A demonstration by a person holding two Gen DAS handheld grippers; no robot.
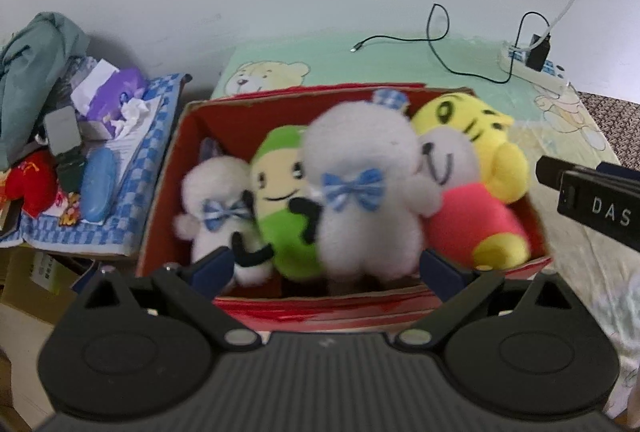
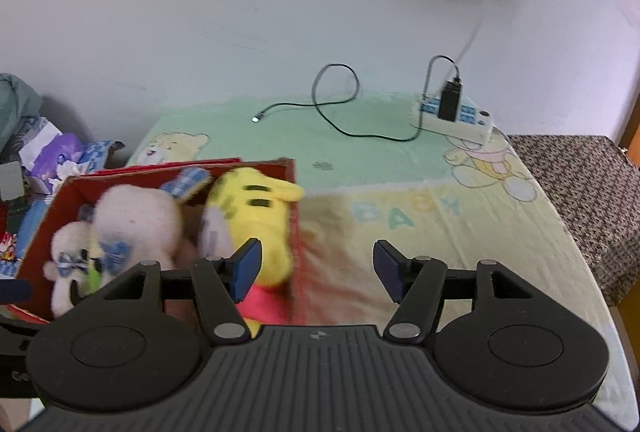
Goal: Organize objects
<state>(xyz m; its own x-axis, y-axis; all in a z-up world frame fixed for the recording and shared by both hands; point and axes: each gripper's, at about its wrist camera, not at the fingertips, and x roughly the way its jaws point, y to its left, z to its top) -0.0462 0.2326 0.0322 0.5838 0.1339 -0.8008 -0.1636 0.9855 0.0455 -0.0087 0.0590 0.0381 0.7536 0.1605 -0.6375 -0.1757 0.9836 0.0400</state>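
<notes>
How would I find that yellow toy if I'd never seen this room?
Look on the bed for the red cardboard box packed with soft toys. At its right end, next to the large white plush with a blue bow, sits the yellow tiger plush. It is the only yellow one, with black stripes on its head and a pink shirt.

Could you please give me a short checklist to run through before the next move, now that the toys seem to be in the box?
1. All four soft toys inside the red box: ok; small white toy, green toy, big white toy, yellow tiger.
2. Left gripper free: ok, jaws open, touching no toy.
3. Right gripper free: ok, jaws open over the bed sheet.
4. No toys left on the sheet: ok in both views.
5. Charger cable clear of the box: ok.
6. Toys fully seated: cannot tell, picture blurred.
</notes>
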